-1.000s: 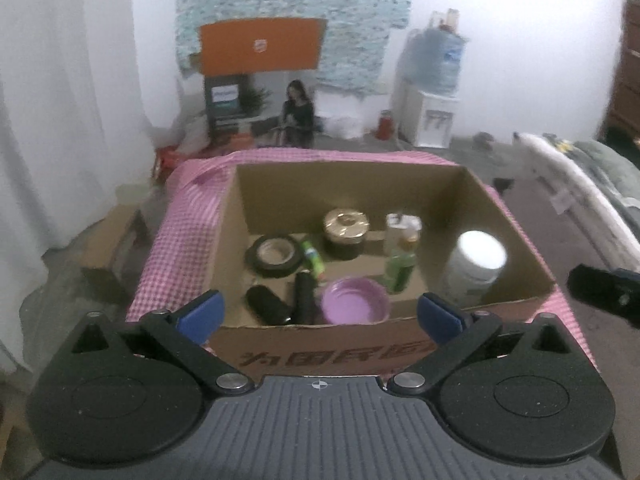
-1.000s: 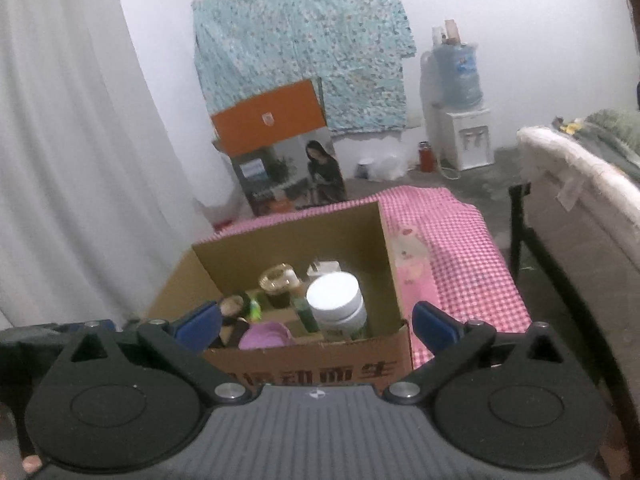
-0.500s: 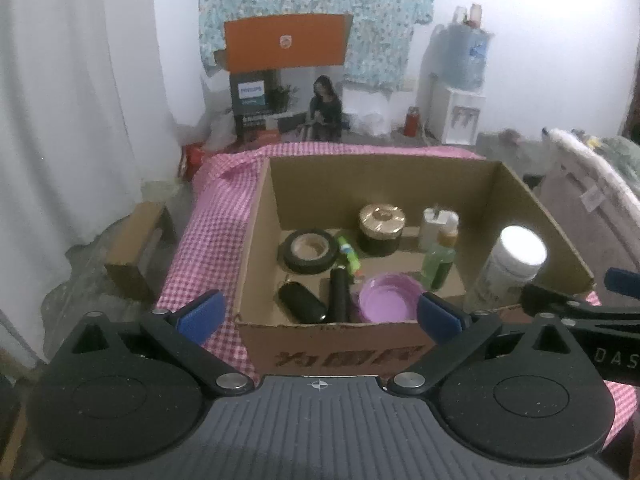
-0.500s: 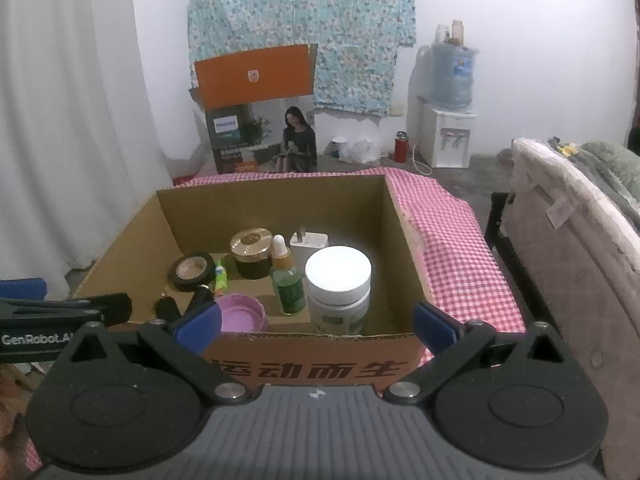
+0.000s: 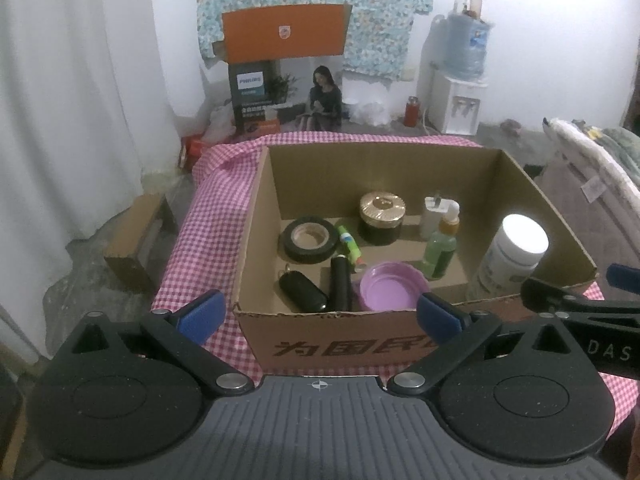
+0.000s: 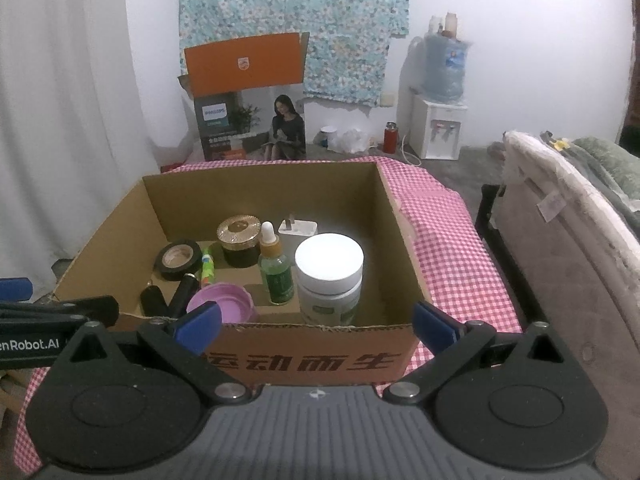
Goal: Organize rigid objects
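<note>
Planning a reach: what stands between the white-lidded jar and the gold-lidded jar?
The green dropper bottle stands between the white-lidded jar and gold-lidded jar, clearest in the right wrist view.

Open cardboard box (image 5: 340, 344) sits mid-frame ahead of me in both views, printed characters on its near wall. Inside, left: black tape roll (image 5: 309, 239) lying flat. Beside it a small green tube (image 5: 350, 245), lying. Behind, a dark jar with gold lid (image 5: 381, 219), upright. White plug adapter (image 6: 298, 229) at the back wall. Green dropper bottle (image 6: 275, 270) upright, centre. White-lidded jar (image 6: 329, 280) upright, right of centre near the front wall. Purple lid (image 5: 393, 288) near front. Two black items, a key fob (image 5: 302, 292) and a cylinder (image 5: 340, 282), lie front left.
</note>
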